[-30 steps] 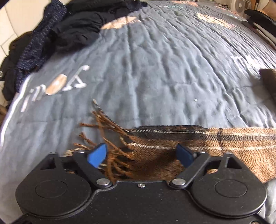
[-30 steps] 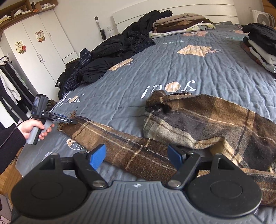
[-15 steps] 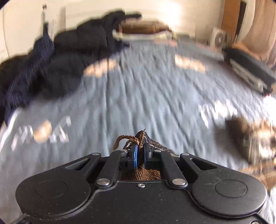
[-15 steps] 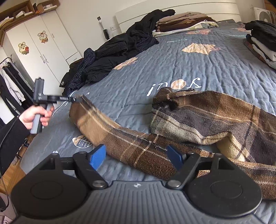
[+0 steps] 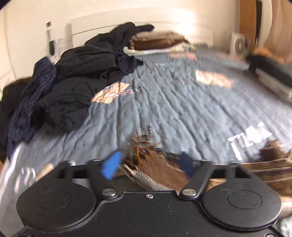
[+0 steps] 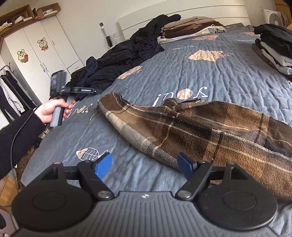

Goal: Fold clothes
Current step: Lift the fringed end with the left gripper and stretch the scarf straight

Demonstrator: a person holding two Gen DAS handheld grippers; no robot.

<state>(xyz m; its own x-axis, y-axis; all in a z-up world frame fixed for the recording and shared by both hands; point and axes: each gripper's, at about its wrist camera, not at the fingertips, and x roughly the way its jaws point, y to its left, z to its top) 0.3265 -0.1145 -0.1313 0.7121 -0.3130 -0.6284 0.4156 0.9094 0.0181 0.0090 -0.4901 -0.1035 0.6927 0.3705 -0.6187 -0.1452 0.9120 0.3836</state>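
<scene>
Opening left claw [image 5: 149,166] | plaid scarf [image 6: 209,131] fringe between its pads, unpinched | right claw [image 6: 145,165] spread, beside scarf edge

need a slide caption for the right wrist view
Right gripper hovers open beside a brown plaid scarf on the blue quilt; left gripper near its far end.

both cams sit right behind their own blue fingers, tilted down across the grey quilt [image 6: 209,76], headboard [image 6: 182,16] at 12 o'clock. left wrist cam is low and tight over the plaid scarf's [image 5: 157,169] fringed end. right wrist cam sits further back, with the other handheld unit [image 6: 73,90] at 10 o'clock. shared: scarf, dark clothes heap [image 5: 76,76], quilt
</scene>
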